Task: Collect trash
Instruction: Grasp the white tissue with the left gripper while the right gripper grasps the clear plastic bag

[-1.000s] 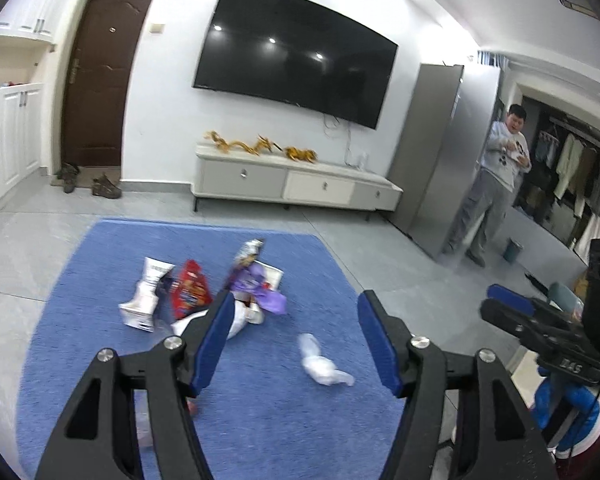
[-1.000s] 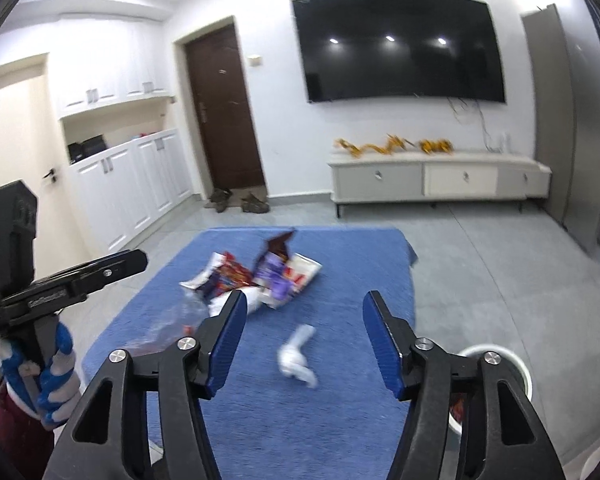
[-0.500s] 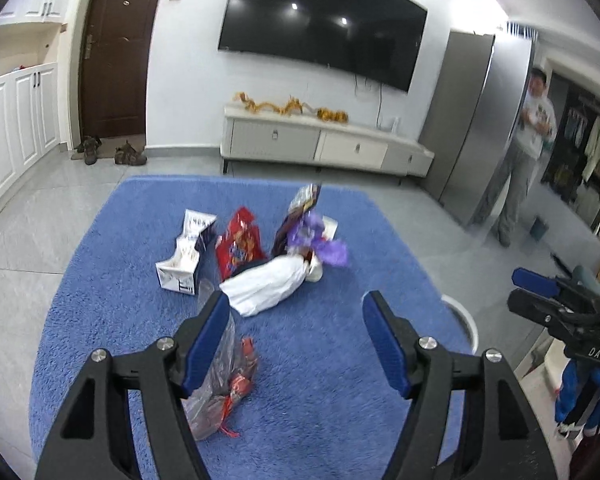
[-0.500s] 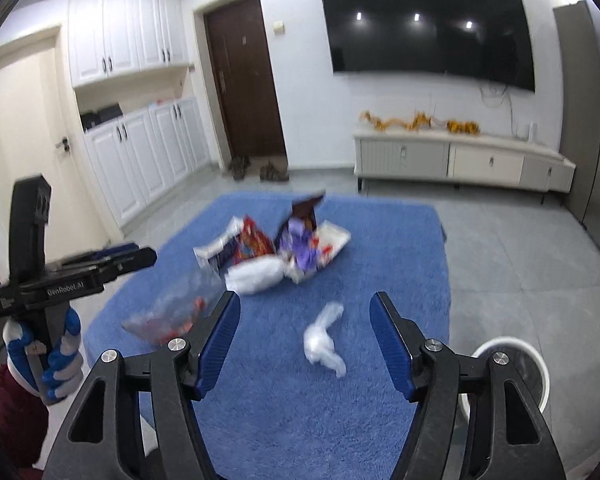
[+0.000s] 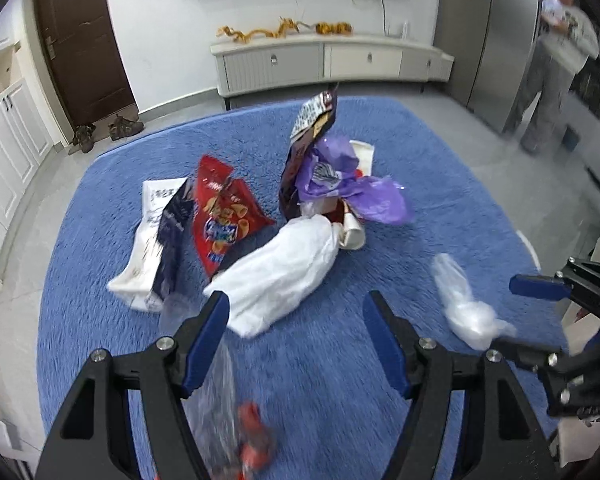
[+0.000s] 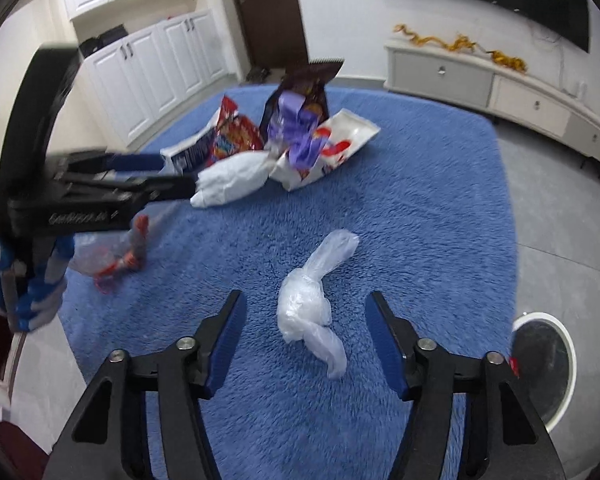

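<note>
On a blue rug (image 5: pixel 112 248) the trash lies in a loose heap, seen from two grippers that both tilt down toward it. Farthest left in the left wrist view is a white carton (image 5: pixel 148 240), flattened, with a dark panel along its right side. Touching it on the right is a red snack bag (image 5: pixel 224 220). Nearer the camera a clear bag (image 5: pixel 220 396) with red bits inside lies under the left gripper (image 5: pixel 296 340); its jaws stand apart, and the left finger sits over the bag's upper end, though whether the pad touches it cannot be told. Right of the snack bag a white bag (image 5: pixel 284 272) lies slantwise, its lower end reaching in between the two blue pads as seen from here. Behind it a brown wrapper (image 5: pixel 308 136) stands upright, with a purple bag (image 5: pixel 356 188) draped against it and a paper cup (image 5: pixel 352 232) on its side at its foot. A white packet (image 6: pixel 340 144) with red print lies just behind the purple bag. Well right of the heap, alone on the rug, is a knotted clear bag (image 6: pixel 308 304). The right gripper (image 6: pixel 306 340) hangs over it with jaws closing; the bag lies between the pads, which do not press it. At the far right a round white bin (image 6: pixel 556 364) stands on the grey floor (image 6: pixel 560 220) just off the rug, and a person (image 5: pixel 556 60) stands by the cabinets beyond
</note>
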Demonstrator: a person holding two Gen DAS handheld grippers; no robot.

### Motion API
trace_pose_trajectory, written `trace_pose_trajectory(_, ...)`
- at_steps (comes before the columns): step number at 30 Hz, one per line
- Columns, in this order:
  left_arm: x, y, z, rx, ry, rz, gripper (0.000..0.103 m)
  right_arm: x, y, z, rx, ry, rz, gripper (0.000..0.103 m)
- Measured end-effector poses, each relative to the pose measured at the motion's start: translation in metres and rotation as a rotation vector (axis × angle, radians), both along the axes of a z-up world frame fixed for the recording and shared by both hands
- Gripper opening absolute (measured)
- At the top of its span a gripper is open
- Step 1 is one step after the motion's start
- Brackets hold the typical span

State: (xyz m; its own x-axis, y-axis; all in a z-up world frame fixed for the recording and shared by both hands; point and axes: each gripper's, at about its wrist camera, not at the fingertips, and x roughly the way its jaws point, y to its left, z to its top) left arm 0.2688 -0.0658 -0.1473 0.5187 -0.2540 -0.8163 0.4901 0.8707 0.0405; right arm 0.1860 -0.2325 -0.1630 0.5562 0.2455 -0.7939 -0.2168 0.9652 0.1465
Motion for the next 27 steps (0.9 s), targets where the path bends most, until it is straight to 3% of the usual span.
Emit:
trace_pose_trajectory(6,0.025,-0.027,-0.021,0.12,0.019,-0.026,0.068,0.017,-0.003,-0.016,0.02,0.032,0.049,0.047)
trace_pose_trajectory(11,0.039,-0.032,-0.039,0.143,0.069,-0.001,0.065,0.021,0.0,-0.024,0.049,0.041,0.086,0.04)
trace_pose_trajectory(16,0.045,-0.035,-0.049,0.132,0.109,0.011,0.023,0.019,0.003,-0.03,0.064,0.039,0.102,0.032)
trace_pose_trajectory(18,0.042,-0.034,-0.048,0.124,0.099,0.018,0.014,0.017,0.001,-0.03,0.078,0.036,0.095,0.031)
trace_pose_trajectory(27,-0.003,-0.009,-0.011,0.009,0.04,0.013,0.009,-0.015,-0.007,-0.012,0.104,-0.005,0.067,0.03)
